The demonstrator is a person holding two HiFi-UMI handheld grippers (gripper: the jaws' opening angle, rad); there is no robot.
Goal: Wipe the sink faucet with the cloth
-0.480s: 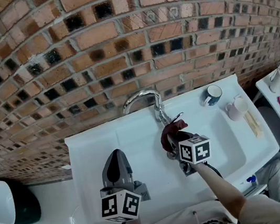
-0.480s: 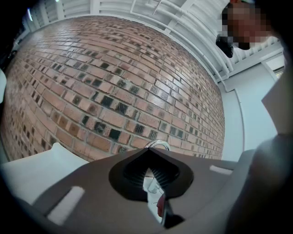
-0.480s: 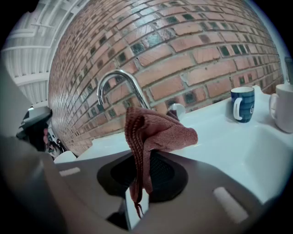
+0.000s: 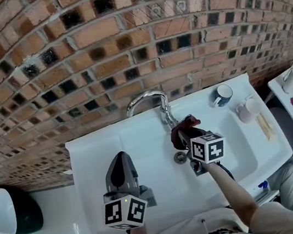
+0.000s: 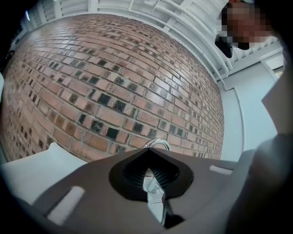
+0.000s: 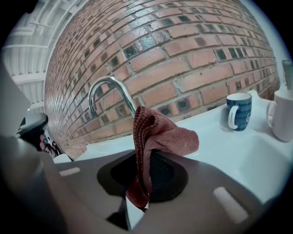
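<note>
The chrome faucet arches over the white sink against a brick wall. My right gripper is shut on a reddish-brown cloth, which it holds just in front of the faucet's base, close to the lever. In the right gripper view the cloth stands up out of the right gripper, with the faucet behind it. My left gripper hovers over the sink's left half, shut and holding nothing. The left gripper view shows the left gripper and the faucet beyond it.
A blue mug and a white mug stand on the sink's right ledge, with a pale long object near them. The drain lies beside the right gripper. A dark round bin sits at the far left.
My right gripper has carried the cloth a little up and right, closer to the faucet's base. The left gripper has hardly moved.
</note>
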